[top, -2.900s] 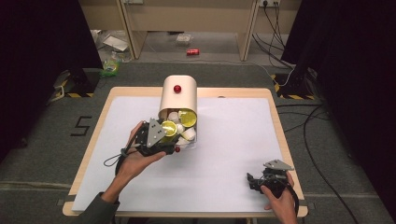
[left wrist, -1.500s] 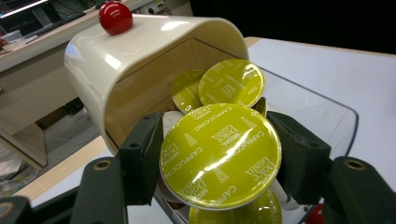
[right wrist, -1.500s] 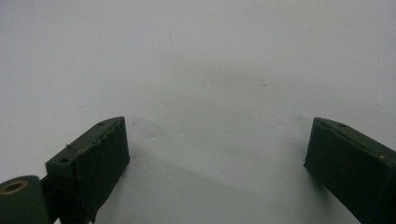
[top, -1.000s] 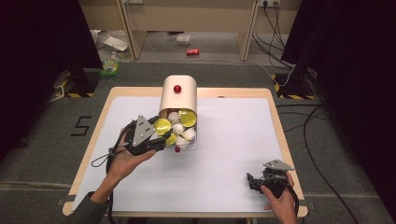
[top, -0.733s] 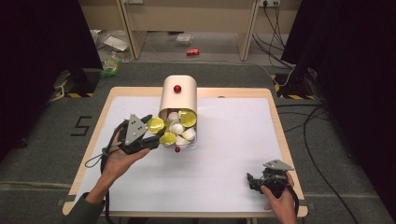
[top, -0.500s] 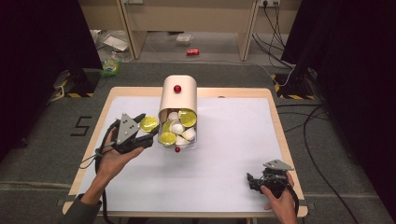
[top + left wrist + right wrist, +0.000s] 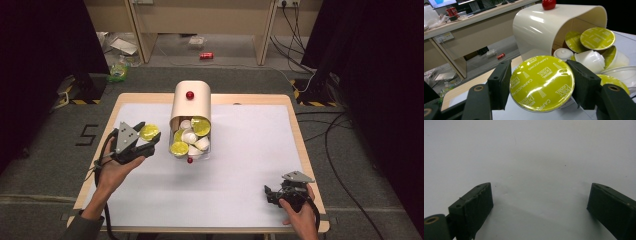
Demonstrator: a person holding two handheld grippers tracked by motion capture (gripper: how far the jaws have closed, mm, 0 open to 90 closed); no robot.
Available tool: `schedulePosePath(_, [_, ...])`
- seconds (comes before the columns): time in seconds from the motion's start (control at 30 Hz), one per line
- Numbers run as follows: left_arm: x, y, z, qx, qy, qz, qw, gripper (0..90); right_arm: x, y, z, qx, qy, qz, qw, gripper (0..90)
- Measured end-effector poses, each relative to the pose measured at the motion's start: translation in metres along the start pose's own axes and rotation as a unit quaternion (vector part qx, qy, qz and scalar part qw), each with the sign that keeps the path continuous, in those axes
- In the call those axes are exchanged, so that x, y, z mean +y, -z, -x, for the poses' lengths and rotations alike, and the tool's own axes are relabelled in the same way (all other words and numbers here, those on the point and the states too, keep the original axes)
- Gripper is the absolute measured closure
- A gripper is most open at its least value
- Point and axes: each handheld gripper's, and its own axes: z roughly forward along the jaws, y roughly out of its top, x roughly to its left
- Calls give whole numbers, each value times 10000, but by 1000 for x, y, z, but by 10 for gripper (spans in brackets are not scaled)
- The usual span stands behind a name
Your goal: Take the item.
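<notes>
My left gripper [image 7: 149, 139] [image 7: 541, 83] is shut on a coffee capsule [image 7: 149, 132] [image 7: 542, 83] with a yellow-green foil lid, held to the left of the dispenser's mouth. The cream arched capsule dispenser [image 7: 190, 102] [image 7: 539, 25], topped by a red knob [image 7: 190, 95] [image 7: 548, 4], lies on the white table cover [image 7: 250, 150]. Several yellow-lidded and white capsules [image 7: 191, 137] [image 7: 596, 40] spill from its open front. My right gripper [image 7: 270, 194] [image 7: 540, 202] rests near the table's front right corner, jaws open over bare white surface.
The table's wooden rim [image 7: 295, 125] frames the white cover. Cables [image 7: 330, 125] run across the floor to the right. A red can [image 7: 206, 55] and litter [image 7: 120, 47] lie on the floor behind the table.
My left gripper has drawn back to the left from the dispenser's mouth with a yellow-lidded capsule between its jaws. The right gripper has stayed put.
</notes>
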Motion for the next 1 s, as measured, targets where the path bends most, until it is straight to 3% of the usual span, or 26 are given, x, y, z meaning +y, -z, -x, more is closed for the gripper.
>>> schedulePosePath(0.4, [-13,1,-9,184,112,-28,9998,388,0,0,0,2,-4,-2,10000,65])
schedulePosePath(1.0, [-34,-3,-11,153,307,-112,9993,388,0,0,0,-3,-2,3,10000,65])
